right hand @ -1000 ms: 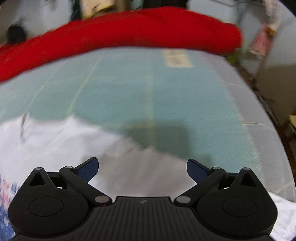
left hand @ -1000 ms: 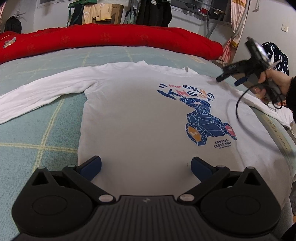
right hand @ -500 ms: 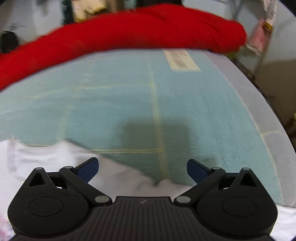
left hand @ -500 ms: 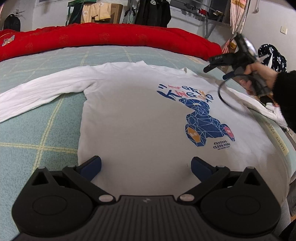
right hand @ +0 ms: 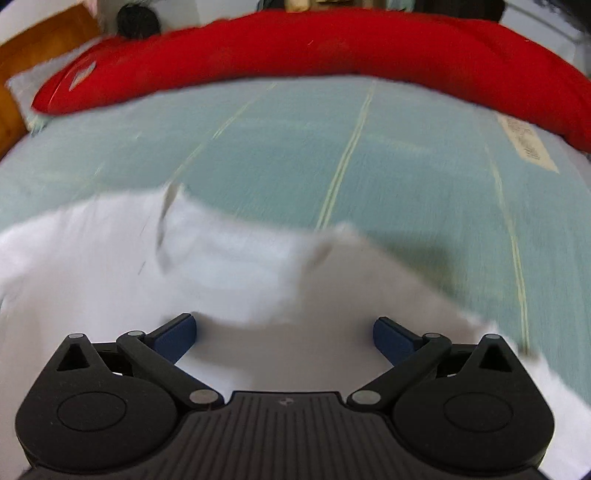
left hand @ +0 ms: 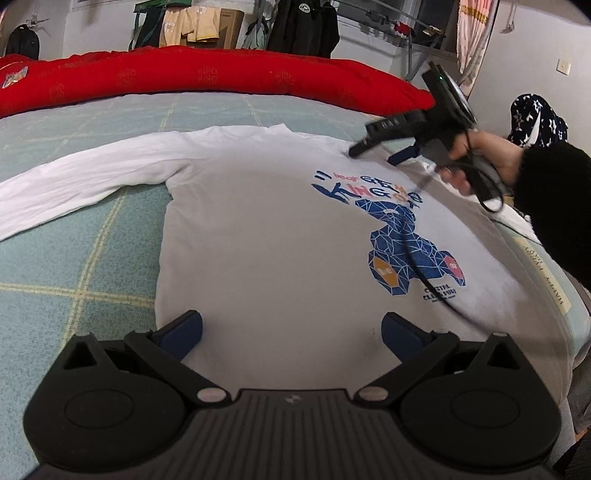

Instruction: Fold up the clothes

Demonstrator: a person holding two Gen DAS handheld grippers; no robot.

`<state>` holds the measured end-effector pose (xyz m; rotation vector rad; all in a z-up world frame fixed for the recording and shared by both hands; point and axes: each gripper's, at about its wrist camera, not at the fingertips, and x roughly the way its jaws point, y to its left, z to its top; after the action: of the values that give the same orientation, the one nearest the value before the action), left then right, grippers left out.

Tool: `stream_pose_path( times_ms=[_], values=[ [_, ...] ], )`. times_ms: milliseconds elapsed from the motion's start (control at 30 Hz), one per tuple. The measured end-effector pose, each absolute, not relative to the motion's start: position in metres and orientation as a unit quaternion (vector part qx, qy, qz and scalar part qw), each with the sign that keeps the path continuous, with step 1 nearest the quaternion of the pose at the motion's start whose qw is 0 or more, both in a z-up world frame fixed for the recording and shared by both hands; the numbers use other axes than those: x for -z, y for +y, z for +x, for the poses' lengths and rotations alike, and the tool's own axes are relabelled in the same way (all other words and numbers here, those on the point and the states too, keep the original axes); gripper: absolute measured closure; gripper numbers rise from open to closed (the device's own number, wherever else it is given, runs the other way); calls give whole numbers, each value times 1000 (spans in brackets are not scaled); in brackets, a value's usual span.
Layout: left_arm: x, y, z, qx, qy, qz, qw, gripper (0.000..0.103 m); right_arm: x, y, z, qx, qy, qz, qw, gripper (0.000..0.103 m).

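- My left gripper point(left hand: 291, 330) is spread wide, holding nothing; the white shirt point(left hand: 266, 236) lies flat on the green checked bed point(left hand: 74, 266), its hem area between and beyond my fingertips.
- My right gripper point(right hand: 284, 334) is likewise spread and empty, over the shirt's shoulder; the fabric there is blurred.
- A red quilt point(left hand: 221, 79) lies beyond.

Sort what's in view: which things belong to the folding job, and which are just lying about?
Job:
- white long-sleeve shirt, spread flat on the bed
- left gripper, jaws open
- right gripper, jaws open, near the collar

Lying about:
- red quilt
- hanging clothes
- patterned dark garment
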<state>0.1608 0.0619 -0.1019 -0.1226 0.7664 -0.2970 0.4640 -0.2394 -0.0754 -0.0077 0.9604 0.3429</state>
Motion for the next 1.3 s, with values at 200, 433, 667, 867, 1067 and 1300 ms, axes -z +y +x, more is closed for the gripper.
stream_pose_path(
  times_ms=[200, 433, 667, 867, 1067, 1300],
  values=[
    [102, 63, 161, 150, 373, -60, 914, 1, 50, -228, 471, -236, 469, 64, 848, 0],
    [102, 64, 162, 152, 373, -61, 913, 1, 68, -176, 494, -266, 484, 38, 833, 0],
    [103, 65, 160, 156, 370, -64, 913, 1, 51, -182, 504, -251, 446, 60, 857, 0],
    [104, 64, 160, 156, 368, -58, 915, 1, 44, -171, 481, -325, 470, 70, 818, 0],
    [103, 66, 159, 159, 368, -62, 914, 1, 64, -151, 495, -283, 440, 52, 851, 0],
    [101, 67, 157, 165, 362, -58, 916, 1, 27, -173, 471, -261, 395, 43, 880, 0]
  ],
)
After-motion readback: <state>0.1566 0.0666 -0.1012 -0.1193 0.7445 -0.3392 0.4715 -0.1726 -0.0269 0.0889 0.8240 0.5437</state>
